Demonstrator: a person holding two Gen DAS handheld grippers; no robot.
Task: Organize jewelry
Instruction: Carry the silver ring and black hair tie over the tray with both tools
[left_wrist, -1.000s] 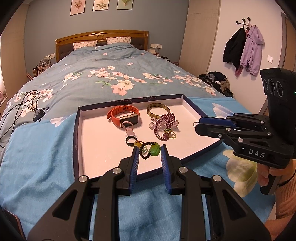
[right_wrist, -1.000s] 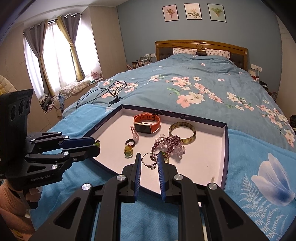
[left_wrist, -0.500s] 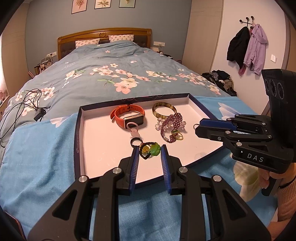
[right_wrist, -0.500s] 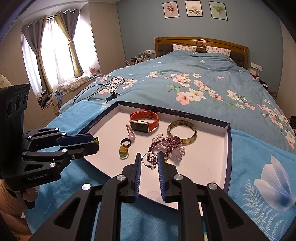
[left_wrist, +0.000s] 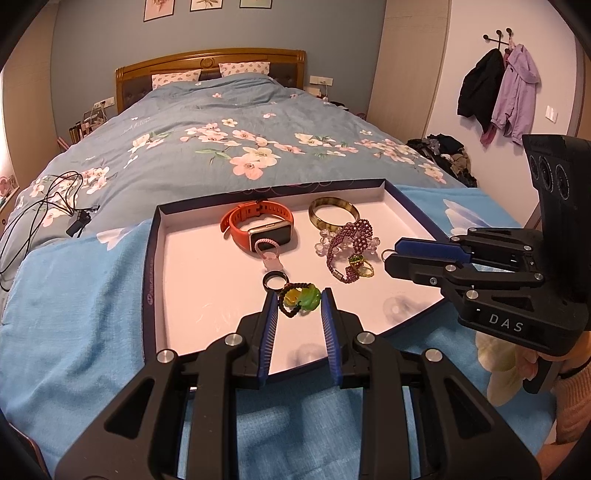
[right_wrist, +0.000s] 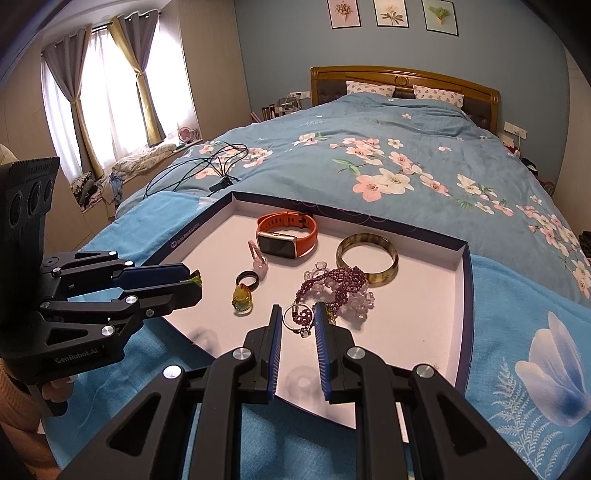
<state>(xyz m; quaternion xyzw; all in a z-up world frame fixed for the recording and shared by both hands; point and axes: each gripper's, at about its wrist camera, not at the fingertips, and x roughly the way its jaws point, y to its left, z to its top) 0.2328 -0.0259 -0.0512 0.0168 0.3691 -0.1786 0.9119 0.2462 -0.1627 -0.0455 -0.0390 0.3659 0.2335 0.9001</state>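
Note:
A white tray with a dark blue rim (left_wrist: 147, 266) lies on a blue cloth on the bed. My left gripper (left_wrist: 299, 295) hovers over the tray's near edge, shut on a green pendant (left_wrist: 310, 300) with a dark bead cord. From the right wrist view the left gripper (right_wrist: 192, 278) shows green at its tips. My right gripper (right_wrist: 297, 310) is shut on a silver ring (right_wrist: 303, 332), which pokes out of the right gripper (left_wrist: 391, 258) in the left wrist view. On the tray lie an orange watch (left_wrist: 258, 225), an amber bangle (left_wrist: 333, 216), a purple bead bracelet (left_wrist: 351, 240), a black ring (left_wrist: 274, 282) and a yellow pendant (right_wrist: 242, 299).
Black cables (left_wrist: 55, 206) sprawl on the floral bedspread left of the tray. The wooden headboard (left_wrist: 210, 62) is far behind. Coats (left_wrist: 498, 85) hang on the right wall above a clothes pile. A hand (left_wrist: 569, 402) holds the right gripper's handle.
Both grippers keep their hold and hover almost in place; the views have only drifted slightly over the tray.

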